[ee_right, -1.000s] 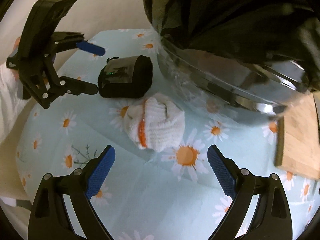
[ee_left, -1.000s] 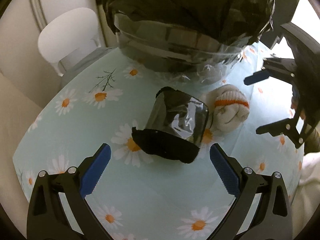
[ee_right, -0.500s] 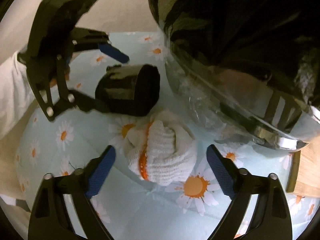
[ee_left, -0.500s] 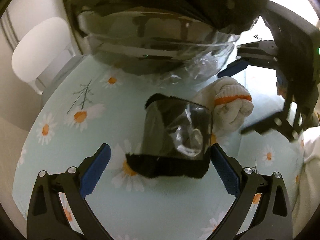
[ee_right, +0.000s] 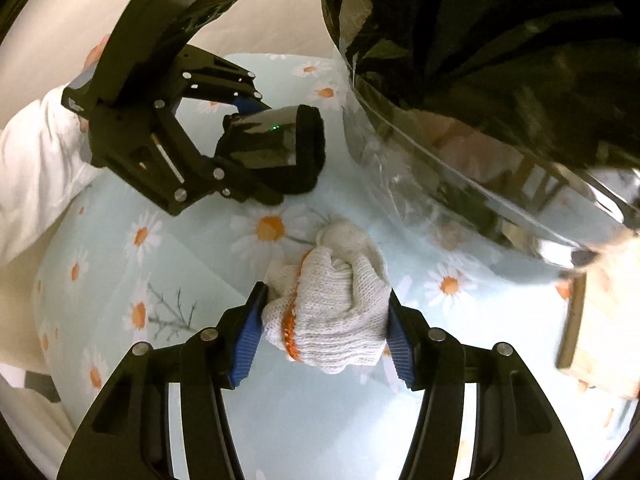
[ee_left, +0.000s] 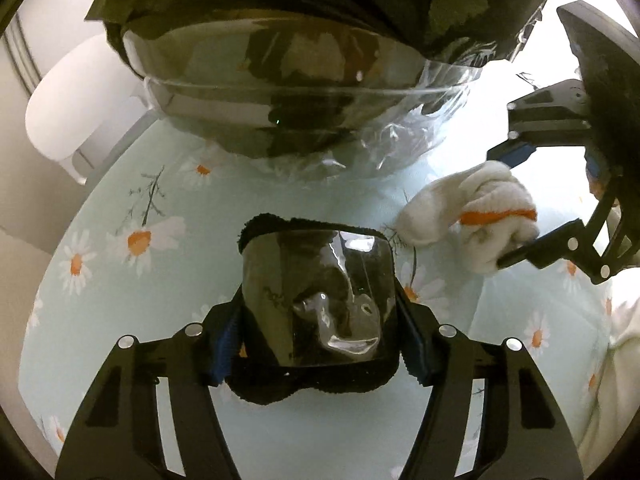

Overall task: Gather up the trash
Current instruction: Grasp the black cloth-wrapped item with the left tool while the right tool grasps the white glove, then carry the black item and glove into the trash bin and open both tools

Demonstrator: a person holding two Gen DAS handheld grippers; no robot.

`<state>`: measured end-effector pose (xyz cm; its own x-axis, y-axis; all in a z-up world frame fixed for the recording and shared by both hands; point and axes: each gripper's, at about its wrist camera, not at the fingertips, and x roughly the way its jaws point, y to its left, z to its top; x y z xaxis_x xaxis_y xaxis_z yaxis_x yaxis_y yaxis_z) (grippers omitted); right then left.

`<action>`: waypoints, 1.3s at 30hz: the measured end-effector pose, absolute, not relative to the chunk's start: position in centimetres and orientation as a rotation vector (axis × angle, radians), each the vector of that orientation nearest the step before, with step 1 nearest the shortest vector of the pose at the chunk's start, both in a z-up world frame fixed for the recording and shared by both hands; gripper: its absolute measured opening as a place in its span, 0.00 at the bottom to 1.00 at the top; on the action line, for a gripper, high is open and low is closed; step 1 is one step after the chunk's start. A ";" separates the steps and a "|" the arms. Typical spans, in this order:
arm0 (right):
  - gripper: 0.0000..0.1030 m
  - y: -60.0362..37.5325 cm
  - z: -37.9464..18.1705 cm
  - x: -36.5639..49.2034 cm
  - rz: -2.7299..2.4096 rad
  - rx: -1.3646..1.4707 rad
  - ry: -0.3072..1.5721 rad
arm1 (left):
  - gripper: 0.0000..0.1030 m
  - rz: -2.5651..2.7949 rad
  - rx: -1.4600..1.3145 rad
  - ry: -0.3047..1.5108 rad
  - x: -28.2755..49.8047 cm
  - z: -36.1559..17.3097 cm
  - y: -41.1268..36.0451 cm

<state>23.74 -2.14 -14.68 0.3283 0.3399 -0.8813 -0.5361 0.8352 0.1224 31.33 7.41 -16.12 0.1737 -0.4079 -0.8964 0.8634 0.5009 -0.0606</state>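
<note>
A black fuzzy bundle [ee_left: 320, 280] with a glossy band around it lies on the daisy tablecloth [ee_left: 120, 280]. My left gripper [ee_left: 320, 344] has its jaws closing on it, and both blue pads touch its sides. The right wrist view also shows the bundle [ee_right: 276, 144] between the left gripper's [ee_right: 256, 152] fingers. Just right of it sits a balled white knit glove [ee_right: 336, 312] with an orange cuff. My right gripper [ee_right: 324, 340] is closing on it, pads pressed into the knit. The left wrist view shows the same glove [ee_left: 480, 208] inside the right gripper [ee_left: 516, 204].
A shiny metal bin [ee_left: 300, 92] lined with a black bag stands right behind both items and fills the top of the right wrist view, bin [ee_right: 480, 140]. A white chair [ee_left: 76, 100] is beyond the table's left edge. A wooden board [ee_right: 600, 340] lies right. White sleeves [ee_right: 36, 168] hold the grippers.
Both grippers moved forward and down over their items and went from wide open to closed around them. The black bundle and the glove stayed where they lay.
</note>
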 end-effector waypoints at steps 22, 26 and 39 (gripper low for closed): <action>0.50 -9.1 -10.6 18.3 0.695 -0.127 1.154 | 0.63 -0.535 0.373 1.072 19.8 -9.3 6.9; 0.50 -11.4 -9.1 17.0 0.683 -0.111 1.182 | 0.63 -0.440 0.306 1.071 17.5 -7.9 6.2; 0.50 -17.4 -5.0 13.6 0.586 -0.193 1.126 | 0.63 -0.109 0.231 0.838 12.0 -1.2 0.3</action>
